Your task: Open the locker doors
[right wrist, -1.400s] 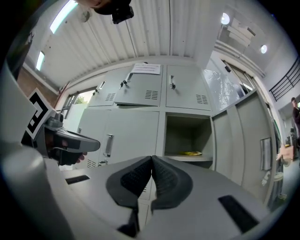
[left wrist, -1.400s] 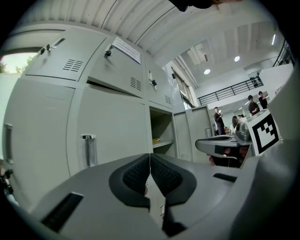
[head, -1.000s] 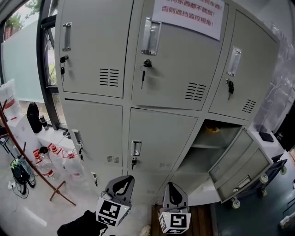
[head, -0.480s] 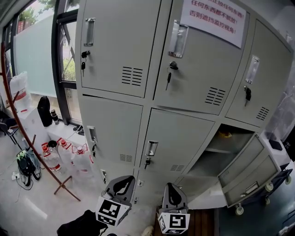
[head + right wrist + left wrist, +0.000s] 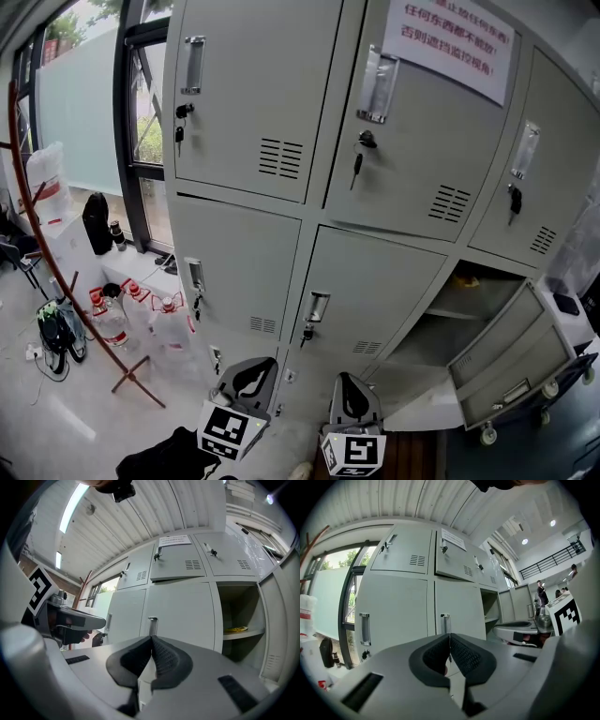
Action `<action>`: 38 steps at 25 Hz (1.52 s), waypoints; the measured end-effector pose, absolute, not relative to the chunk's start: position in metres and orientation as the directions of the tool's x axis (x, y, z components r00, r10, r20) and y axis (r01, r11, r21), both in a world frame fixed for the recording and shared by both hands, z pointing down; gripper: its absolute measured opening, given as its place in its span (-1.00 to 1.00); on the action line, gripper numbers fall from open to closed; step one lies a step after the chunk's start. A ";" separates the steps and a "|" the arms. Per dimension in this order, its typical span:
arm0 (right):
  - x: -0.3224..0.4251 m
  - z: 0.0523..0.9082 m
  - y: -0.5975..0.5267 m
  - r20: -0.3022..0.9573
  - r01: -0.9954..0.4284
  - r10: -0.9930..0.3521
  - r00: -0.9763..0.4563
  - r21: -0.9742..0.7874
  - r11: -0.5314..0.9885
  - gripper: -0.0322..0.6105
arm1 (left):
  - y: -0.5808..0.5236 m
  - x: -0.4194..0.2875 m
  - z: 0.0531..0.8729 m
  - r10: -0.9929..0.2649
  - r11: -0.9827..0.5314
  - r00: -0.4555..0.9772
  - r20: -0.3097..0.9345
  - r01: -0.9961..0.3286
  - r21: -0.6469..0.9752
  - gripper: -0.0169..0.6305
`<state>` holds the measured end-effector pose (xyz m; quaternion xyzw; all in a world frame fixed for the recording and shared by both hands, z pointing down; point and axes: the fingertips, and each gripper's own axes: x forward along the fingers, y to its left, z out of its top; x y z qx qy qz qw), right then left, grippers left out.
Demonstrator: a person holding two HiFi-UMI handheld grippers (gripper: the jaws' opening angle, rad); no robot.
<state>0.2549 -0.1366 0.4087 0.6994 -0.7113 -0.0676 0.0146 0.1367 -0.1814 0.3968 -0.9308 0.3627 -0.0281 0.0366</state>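
Note:
The grey lockers fill the head view. All three upper doors are closed, and so are the lower left door [image 5: 234, 272] and the lower middle door [image 5: 370, 286] with its handle [image 5: 316, 307]. At the lower right a door [image 5: 506, 352] hangs wide open, baring a shelf with a yellow thing [image 5: 466, 279]. My left gripper [image 5: 262, 361] and right gripper [image 5: 345, 377] are low in front of the lockers, apart from them, both shut on nothing. The left gripper [image 5: 450, 635] lines up with the middle handle [image 5: 445, 623]. The right gripper [image 5: 151, 637] faces that handle [image 5: 153, 625] too.
A red-brown coat stand [image 5: 56, 281] leans at the left by the window, with water jugs [image 5: 169, 319] and a black bag [image 5: 97, 223] on the floor. A paper notice [image 5: 448, 37] hangs on the upper middle door. A wheeled cart [image 5: 562, 370] stands at the right.
The head view has swung left, so the lockers sit further right in the picture. Both grippers keep their place at the bottom, still shut.

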 end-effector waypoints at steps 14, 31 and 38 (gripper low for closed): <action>0.231 0.401 -0.222 -0.045 -0.972 -0.978 -0.204 0.124 0.198 -0.60 | -0.227 0.111 0.395 -0.776 -0.631 0.630 0.037 -0.771 -0.087 -0.87; 0.215 0.416 -0.303 0.040 -0.938 -0.951 -0.306 0.159 0.308 -0.26 | -0.262 0.064 0.415 -0.879 -0.472 0.468 0.089 -0.880 -0.043 -0.87; 0.213 0.417 -0.306 0.040 -0.941 -0.953 -0.302 0.150 0.304 -0.26 | -0.262 0.055 0.418 -0.888 -0.455 0.450 0.093 -0.890 -0.037 -0.87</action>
